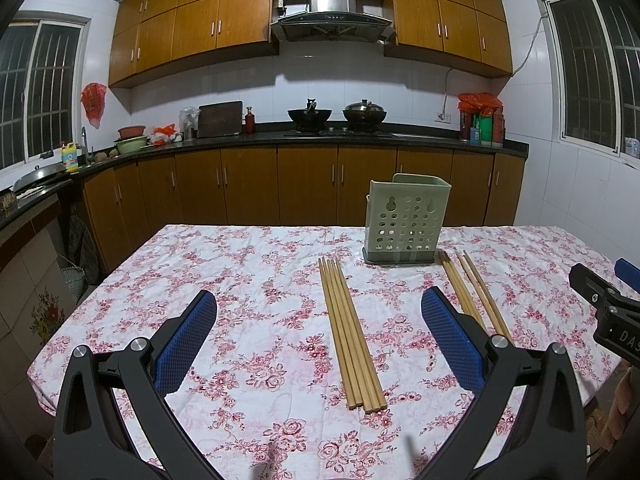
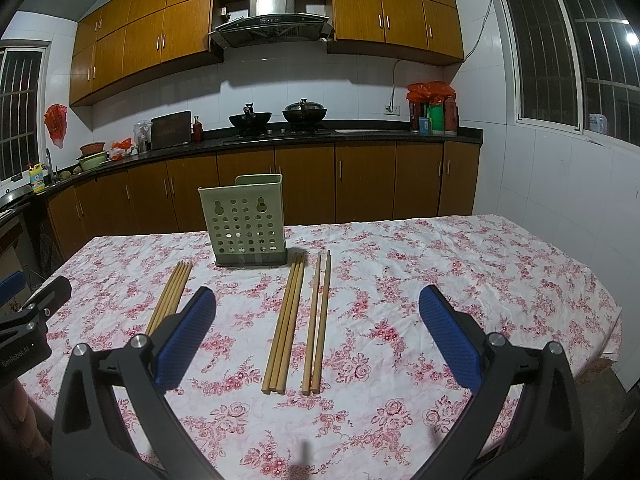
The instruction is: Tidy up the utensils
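While a floral cloth of pink roses covers the table (image 2: 460, 264), a pale green utensil holder (image 2: 244, 220) stands upright near its far edge, its facing wall pierced with round holes and two keyhole slots above a dark grey base. Plain light-wood chopsticks lie flat in three groups before it: four on the left (image 1: 350, 328), three in the middle (image 2: 286, 324), two on the right (image 2: 318, 320). Both the left gripper (image 1: 319, 334) and the right gripper (image 2: 318, 334) hover with blue pads spread wide, holding nothing.

Bright overhead indoor light, sharp focus, fisheye-bent edges, dark corners.
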